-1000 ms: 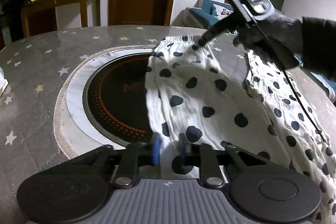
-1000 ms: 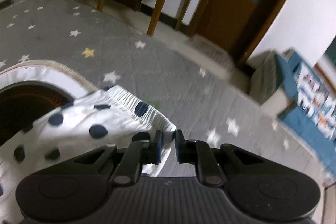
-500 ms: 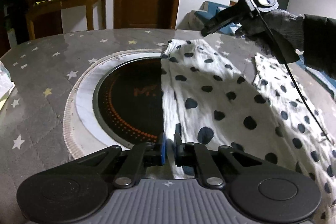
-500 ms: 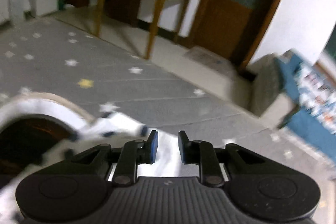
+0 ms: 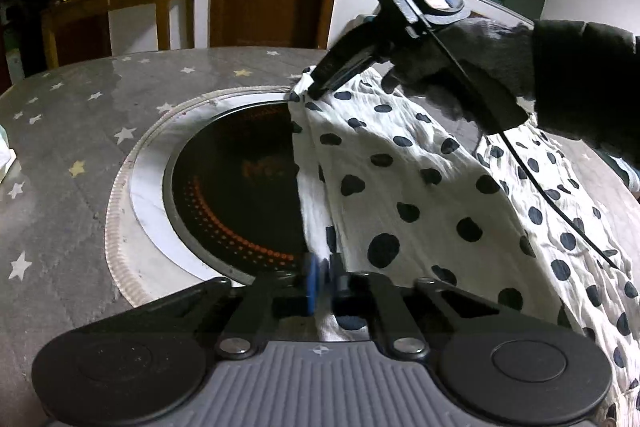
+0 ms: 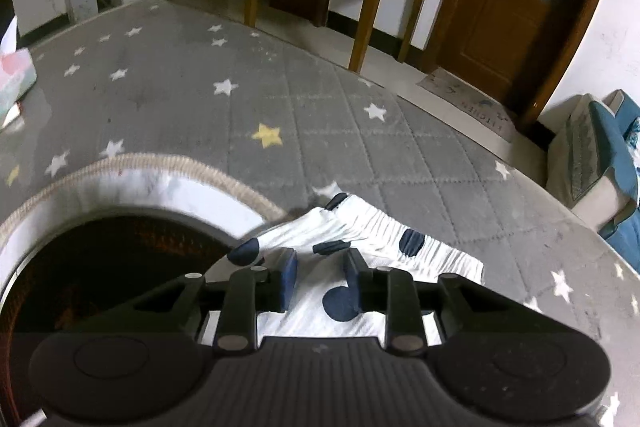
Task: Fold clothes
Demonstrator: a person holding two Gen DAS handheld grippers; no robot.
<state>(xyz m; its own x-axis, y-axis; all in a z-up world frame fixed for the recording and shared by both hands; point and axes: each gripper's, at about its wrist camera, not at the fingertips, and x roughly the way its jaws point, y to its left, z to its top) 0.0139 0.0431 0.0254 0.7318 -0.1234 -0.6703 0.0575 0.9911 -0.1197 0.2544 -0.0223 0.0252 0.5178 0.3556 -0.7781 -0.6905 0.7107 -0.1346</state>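
Grey star-printed table [image 6: 248,99] carries the polka-dot garment [image 5: 420,195], draped partly over the round black cooktop [image 5: 236,195]. Left claw [image 5: 325,281] pinches its near edge; right claw [image 6: 320,277] gapes over the waistband [image 6: 400,231].

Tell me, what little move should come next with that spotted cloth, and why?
Probably close the right hand-held gripper on the elastic waistband: its fingers stand apart over that end of the polka-dot garment, while the left hand-held gripper already pinches the near edge. Both ends need holding before folding.
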